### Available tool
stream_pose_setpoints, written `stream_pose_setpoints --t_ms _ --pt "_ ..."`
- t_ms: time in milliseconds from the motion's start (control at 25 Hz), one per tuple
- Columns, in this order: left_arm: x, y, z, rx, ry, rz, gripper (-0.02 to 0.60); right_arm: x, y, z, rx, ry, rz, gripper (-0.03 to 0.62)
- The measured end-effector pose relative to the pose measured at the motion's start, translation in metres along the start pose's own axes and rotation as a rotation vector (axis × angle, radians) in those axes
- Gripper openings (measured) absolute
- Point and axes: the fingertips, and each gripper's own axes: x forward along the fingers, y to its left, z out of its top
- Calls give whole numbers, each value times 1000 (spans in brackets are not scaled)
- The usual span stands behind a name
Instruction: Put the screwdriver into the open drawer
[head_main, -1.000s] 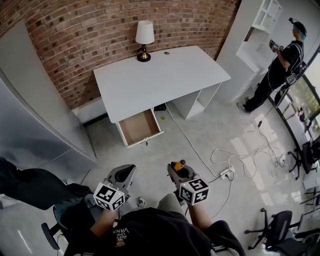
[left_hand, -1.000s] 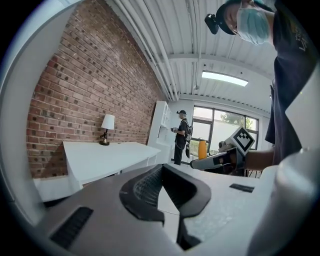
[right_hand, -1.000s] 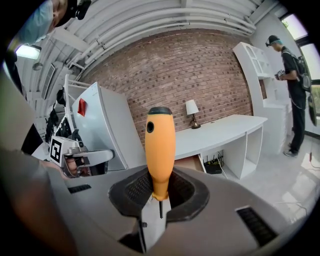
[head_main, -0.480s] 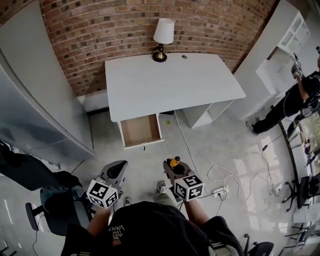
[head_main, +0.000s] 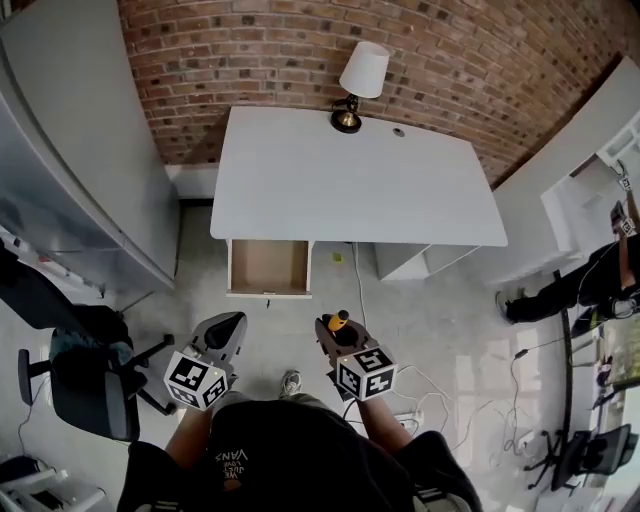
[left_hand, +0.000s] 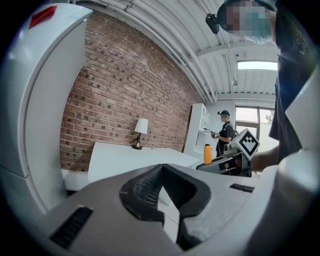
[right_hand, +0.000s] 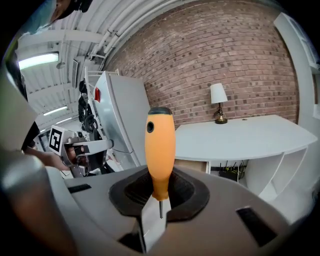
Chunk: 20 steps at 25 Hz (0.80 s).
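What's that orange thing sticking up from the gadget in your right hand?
It is a screwdriver: a smooth orange handle, plastic by its look, with a dark end cap and a hole near it, and a thin metal shaft. It stands handle-up, its narrow neck clamped between the jaws of the right gripper, touching nothing else.

Person: black top (head_main: 290, 455) with small white lettering (head_main: 235, 462); light-coloured shoe (head_main: 290, 381).
Left gripper (head_main: 226, 326): rounded pale grey moulded shell in two halves; black ribbed pads lining the jaws; a dark rectangular slot in each half; left cube (head_main: 194, 380) at the rear, white faces carrying black square markers.
Right gripper (head_main: 337, 331): same pale grey shell; black padded jaws; dark slots; right cube (head_main: 365, 373) with matching black-and-white markers.
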Motion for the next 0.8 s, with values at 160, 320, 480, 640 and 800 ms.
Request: stream_pose_setpoints --t_ms 160,320,480,640,800 --pt "14 -6 -12 -18 27 45 8 14 -19 -1 -22 25 49 54" --pt "23 -1 -25 -52 47 82 8 35 -35 -5 -40 67 68 54" --pt "31 21 -29 -86 58 82 8 63 -43 -7 -62 99 48 54" --pt "38 58 -39 -108 66 37 8 100 -44 -18 -106 108 -19 54" --pt "46 98 -40 -85 85 -1 8 137 -42 -26 -92 128 -61 54"
